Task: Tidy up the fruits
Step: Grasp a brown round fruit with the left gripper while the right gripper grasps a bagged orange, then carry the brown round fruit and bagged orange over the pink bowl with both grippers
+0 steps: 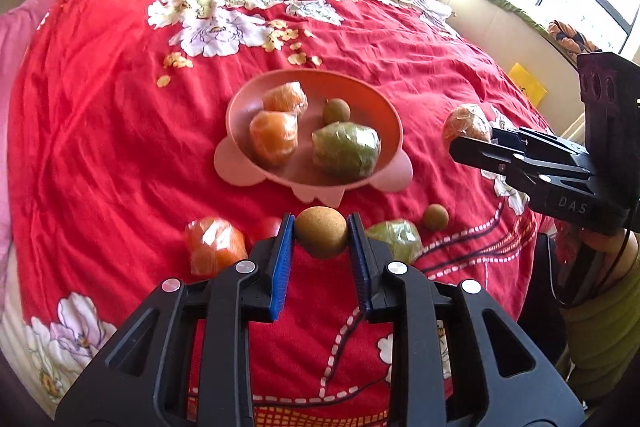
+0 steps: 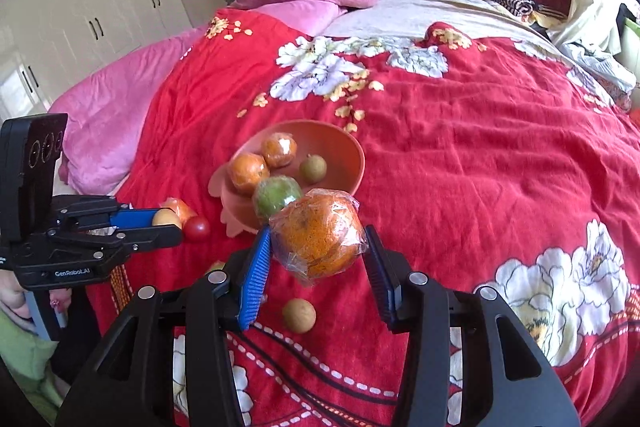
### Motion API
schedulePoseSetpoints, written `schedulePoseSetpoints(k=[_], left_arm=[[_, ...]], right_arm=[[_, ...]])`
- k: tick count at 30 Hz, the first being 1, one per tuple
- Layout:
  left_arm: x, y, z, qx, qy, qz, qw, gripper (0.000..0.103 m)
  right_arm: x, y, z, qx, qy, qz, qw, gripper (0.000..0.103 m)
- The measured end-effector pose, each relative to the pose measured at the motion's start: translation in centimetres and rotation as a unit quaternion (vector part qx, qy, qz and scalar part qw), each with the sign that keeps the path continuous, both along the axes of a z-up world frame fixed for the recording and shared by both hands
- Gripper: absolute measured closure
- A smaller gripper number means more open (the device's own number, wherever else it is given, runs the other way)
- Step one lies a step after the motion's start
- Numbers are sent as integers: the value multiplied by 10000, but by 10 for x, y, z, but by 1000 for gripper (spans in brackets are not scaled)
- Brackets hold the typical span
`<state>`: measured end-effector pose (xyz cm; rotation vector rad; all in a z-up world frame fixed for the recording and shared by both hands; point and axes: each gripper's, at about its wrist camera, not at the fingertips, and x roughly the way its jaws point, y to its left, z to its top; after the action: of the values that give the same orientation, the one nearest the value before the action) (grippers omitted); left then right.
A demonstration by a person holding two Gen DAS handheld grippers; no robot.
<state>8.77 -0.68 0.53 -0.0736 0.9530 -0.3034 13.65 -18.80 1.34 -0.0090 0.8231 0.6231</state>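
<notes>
Your left gripper (image 1: pixel 321 231) is clamped on a small brown fruit (image 1: pixel 321 231) at lower centre; your right gripper (image 2: pixel 317 242) grips a wrapped orange (image 2: pixel 316 235) mid-frame.

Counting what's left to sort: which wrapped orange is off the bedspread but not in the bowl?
The wrapped orange clamped in the right tongs. Two others sit in the pink bowl; one lies on the bedspread.
</notes>
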Motion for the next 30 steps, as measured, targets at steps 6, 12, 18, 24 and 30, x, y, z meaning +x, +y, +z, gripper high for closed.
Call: schedulePoseSetpoints(k=[6,12,18,24,30], left_arm=[[9,-3,4,-6,-26,-32,10000,84],[23,-6,2,11,1,-31,10000,84],[34,-8,-2,35,39,-49,10000,84],[43,-10,-9,53,115,-47,9999,84],[51,-12,-16,118,189,-69,9997,84]], right_arm=[[4,5,8,20,-115,38,9999,59],[10,11,13,23,-170,70,9998,59],[16,15,13,24,-175,100,9998,59],[24,21,10,-5,-144,141,9998,59],[35,24,7,-56,-132,119,9998,59]])
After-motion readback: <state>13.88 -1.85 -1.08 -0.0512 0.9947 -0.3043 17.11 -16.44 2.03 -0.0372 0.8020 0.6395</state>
